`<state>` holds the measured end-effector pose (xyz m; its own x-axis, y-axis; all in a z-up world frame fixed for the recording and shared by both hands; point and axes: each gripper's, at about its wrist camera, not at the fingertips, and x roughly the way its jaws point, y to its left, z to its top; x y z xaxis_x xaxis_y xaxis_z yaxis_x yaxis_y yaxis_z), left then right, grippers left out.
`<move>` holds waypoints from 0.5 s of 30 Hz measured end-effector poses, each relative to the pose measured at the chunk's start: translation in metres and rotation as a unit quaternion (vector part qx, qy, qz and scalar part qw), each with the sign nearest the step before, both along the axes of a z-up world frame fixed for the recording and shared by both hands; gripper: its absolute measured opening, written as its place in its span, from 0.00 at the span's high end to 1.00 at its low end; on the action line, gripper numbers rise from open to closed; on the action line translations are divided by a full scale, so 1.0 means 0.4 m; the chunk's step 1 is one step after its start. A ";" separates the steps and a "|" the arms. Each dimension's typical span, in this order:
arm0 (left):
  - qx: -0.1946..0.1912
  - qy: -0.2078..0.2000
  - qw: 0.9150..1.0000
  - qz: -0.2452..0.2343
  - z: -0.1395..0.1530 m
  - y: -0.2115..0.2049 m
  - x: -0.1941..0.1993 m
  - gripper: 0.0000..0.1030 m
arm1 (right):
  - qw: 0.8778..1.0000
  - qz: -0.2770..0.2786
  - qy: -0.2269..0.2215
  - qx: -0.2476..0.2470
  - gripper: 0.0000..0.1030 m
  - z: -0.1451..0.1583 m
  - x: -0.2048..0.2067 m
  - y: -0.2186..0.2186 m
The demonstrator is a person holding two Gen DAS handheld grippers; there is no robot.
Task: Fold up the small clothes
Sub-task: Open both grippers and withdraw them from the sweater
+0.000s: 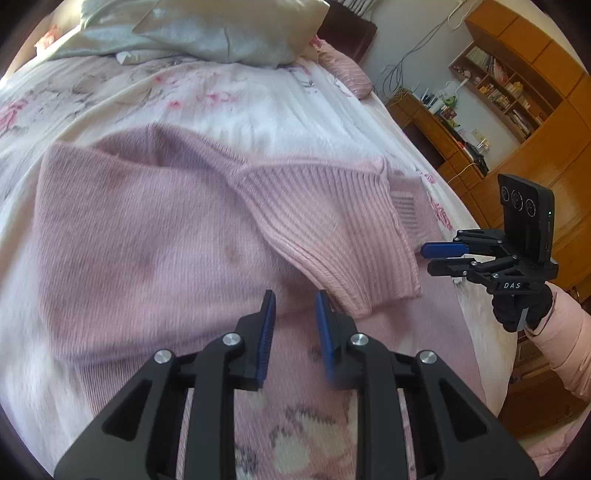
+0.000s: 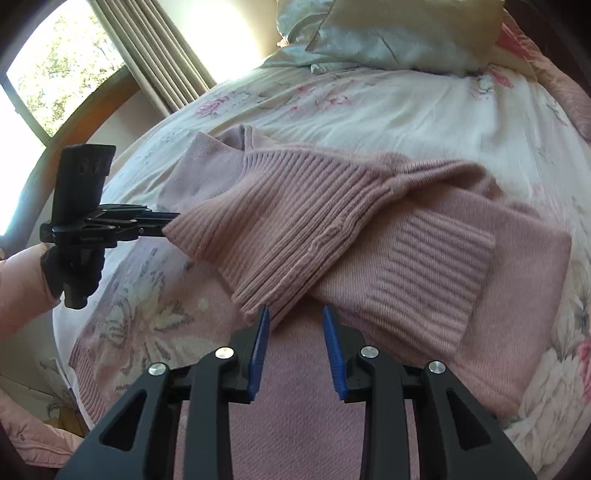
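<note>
A pink knitted sweater (image 1: pixel 155 229) is lying spread across a bed covered with a white floral bedsheet (image 1: pixel 229 107), its plain body flat and both ribbed-cuffed sleeves folded in over it. One ribbed sleeve (image 2: pixel 291 221) is crossing diagonally over the other ribbed cuff (image 2: pixel 432 273), and a pale flower pattern is showing on the knit at the near hem.

The left tool (image 1: pixel 295 328) is hovering just above the sweater with its blue-padded fingers (image 1: pixel 267 332) standing apart and nothing between them; the end of the ribbed sleeve is lying just beyond its tips. The right tool (image 2: pixel 295 339) is likewise hanging over the near part of the garment, its fingers parted and empty, with the sleeve cuff's edge just ahead of them.

In the left wrist view the right tool (image 1: pixel 441 256) is showing side-on at the bed's edge beside the sweater, held by a black-gloved hand (image 1: pixel 521 310) coming out of a pink padded sleeve (image 1: pixel 569 350). A silvery satin pillow (image 2: pixel 388 33) is resting at the head of the bed, and a wooden shelf unit (image 1: pixel 517 81) is standing against the wall.
</note>
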<state>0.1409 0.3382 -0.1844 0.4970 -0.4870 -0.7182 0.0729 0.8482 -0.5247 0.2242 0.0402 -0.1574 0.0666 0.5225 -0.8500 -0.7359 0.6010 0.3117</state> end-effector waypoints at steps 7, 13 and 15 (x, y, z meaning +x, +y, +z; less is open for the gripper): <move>-0.033 -0.068 0.996 0.036 0.143 -0.039 0.004 0.60 | 0.995 -0.056 0.024 0.081 0.68 0.093 -0.012 0.008; 0.001 -0.006 0.999 0.036 0.078 -0.130 0.081 0.59 | 0.995 -0.073 0.051 0.048 0.68 0.045 0.004 0.114; 0.009 0.025 0.999 0.044 0.032 -0.130 0.080 0.61 | 0.994 -0.085 0.070 0.029 0.68 0.002 0.004 0.113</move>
<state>0.1730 0.2863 -0.1718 0.5007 -0.4300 -0.7513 -0.0291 0.8591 -0.5110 0.2257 0.0855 -0.1566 0.0409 0.5618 -0.8263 -0.5726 0.6909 0.4414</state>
